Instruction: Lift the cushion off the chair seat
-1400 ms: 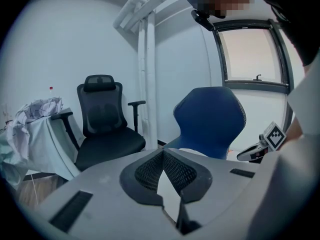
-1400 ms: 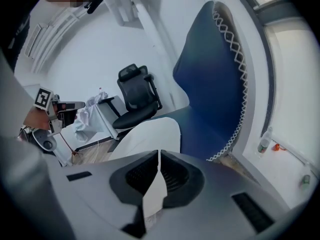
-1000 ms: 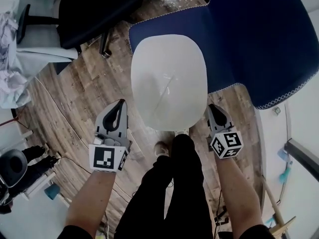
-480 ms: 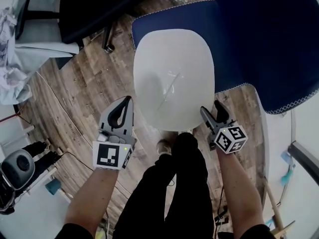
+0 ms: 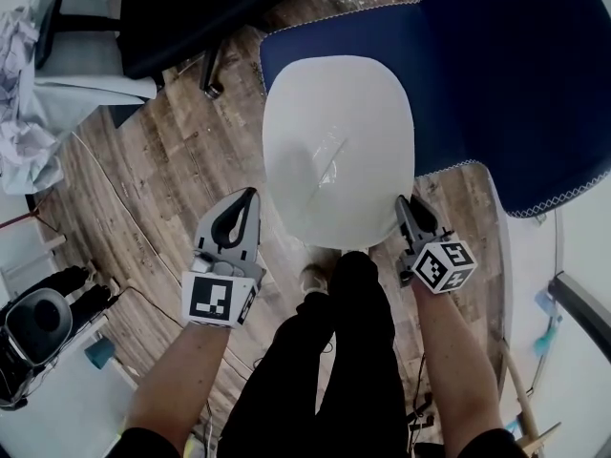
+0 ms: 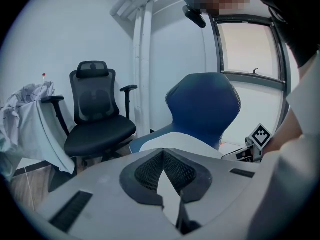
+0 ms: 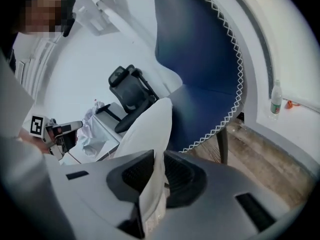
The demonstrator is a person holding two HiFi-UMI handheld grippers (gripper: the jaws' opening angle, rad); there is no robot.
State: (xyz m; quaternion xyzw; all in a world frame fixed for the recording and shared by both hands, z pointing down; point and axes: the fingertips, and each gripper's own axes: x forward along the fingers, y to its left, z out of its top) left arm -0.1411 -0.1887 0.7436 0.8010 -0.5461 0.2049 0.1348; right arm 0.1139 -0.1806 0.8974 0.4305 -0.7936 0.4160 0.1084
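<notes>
Now, right gripper (image 5: pixel 405 204): the jaws are nearly together and pinch the front right edge of the cushion (image 5: pixel 339 151). They have just been closing, and in the right gripper view the pale edge runs straight through between the pads.
Left gripper (image 5: pixel 248 195): the jaw tips meet, leaving only a narrow slot behind them. The tip sits just beside the cushion's front left edge; I cannot tell whether it touches or nips the fabric.
Both grippers: one is at each front corner of the cushion. Both point away from the person and slant downward, marker cubes toward the head camera.
Cushion: white, a rounded square with a faint crease near the middle. It lies over the seat (image 5: pixel 291 44) of the blue chair (image 5: pixel 506 74), and its front part reaches past the seat, over the floor, toward the person's knees. Whether it is clear of the seat cannot be told.
Blue chair: a deep blue shell with white zigzag stitching along its rim, its back at the upper right of the head view.
Legs (image 5: pixel 339 351): in black trousers, between the two forearms, just short of the cushion's front edge.
Floor (image 5: pixel 143 170): wooden planks.
Black office chair (image 5: pixel 191 17): at the upper left, near the blue chair's seat.
Crumpled cloth (image 5: pixel 24 84): pale, at the left edge.
Bottle (image 7: pixel 275 101): upright on a white ledge, in the right gripper view.
</notes>
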